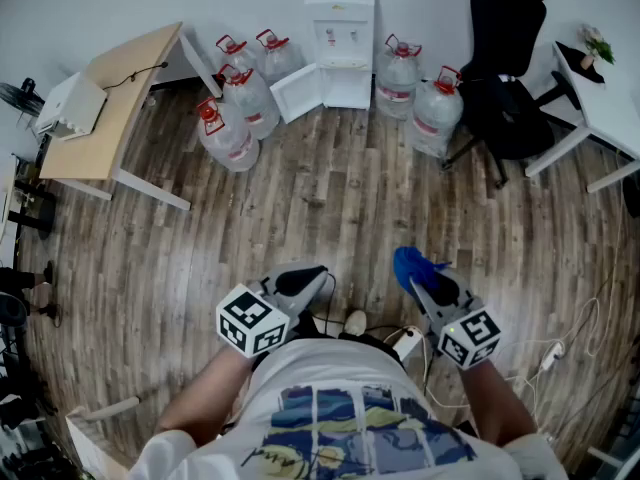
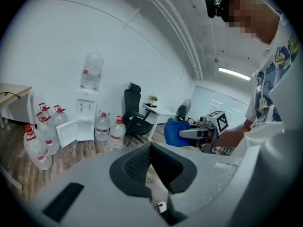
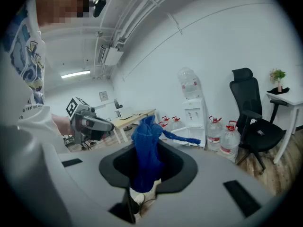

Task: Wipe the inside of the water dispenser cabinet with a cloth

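Office room, wood plank floor (image 1: 330,198), white wall (image 1: 100,8) at the back. Blue cloth (image 1: 408,264) sits at 5 o'clock in the head view, pinched in the right gripper (image 1: 418,276), whose jaws are closed on it. In the right gripper view the cloth bunches up out of the jaws, one tail flopping toward 3 o'clock. Left gripper (image 1: 312,280) at 7 o'clock, near the right one but not touching, jaws together, nothing between them. Both are held low in front of the person (image 1: 340,418), well apart from the water dispenser (image 1: 340,38), which stands against the wall at 12 o'clock. Its lower cabinet door (image 1: 297,92) hangs open, swung out to the 9 o'clock side; the cabinet's inside is too small to read. Water jugs (image 1: 235,118) with red caps cluster on the floor at 11 o'clock, with more just beside the dispenser at 1 o'clock. Black office chair (image 1: 505,78) at 1 to 2 o'clock. White table (image 1: 610,98) with a small plant (image 1: 595,46) at 2 o'clock. Wooden desk (image 1: 105,108) at 10 o'clock. Cables (image 1: 545,353) lie on the floor at 4 o'clock.
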`<state>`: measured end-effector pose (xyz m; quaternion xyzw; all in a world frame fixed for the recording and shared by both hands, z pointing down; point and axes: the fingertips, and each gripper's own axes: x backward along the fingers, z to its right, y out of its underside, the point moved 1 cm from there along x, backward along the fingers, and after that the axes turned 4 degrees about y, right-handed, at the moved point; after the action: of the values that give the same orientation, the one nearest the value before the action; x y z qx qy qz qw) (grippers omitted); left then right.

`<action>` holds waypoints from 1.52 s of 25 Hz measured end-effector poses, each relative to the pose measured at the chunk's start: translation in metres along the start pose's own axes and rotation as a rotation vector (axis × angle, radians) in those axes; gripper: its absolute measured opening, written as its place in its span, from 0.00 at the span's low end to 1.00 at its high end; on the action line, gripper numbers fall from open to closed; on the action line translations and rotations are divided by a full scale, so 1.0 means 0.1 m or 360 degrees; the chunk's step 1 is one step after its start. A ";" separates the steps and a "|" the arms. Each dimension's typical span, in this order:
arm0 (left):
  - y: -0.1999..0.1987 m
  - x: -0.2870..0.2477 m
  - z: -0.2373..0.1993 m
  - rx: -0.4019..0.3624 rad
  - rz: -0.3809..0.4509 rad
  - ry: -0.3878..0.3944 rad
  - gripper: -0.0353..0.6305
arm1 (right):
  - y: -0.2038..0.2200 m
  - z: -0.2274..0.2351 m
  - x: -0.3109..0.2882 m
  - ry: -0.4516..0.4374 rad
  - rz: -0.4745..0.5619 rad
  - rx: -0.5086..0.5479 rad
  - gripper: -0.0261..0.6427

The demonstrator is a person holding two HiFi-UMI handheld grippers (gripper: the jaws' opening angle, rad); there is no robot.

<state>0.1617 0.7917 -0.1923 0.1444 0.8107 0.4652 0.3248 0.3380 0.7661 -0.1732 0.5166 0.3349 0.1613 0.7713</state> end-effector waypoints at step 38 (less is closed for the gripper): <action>-1.51 0.08 -2.88 -0.0278 0.0045 0.0490 0.06 | -1.92 0.32 -2.98 0.0387 -0.0032 0.0333 0.17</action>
<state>-0.0243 0.5264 -0.2207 0.0542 0.8053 0.5550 0.2016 0.1250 0.4873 -0.2344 0.5675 0.4459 0.1790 0.6686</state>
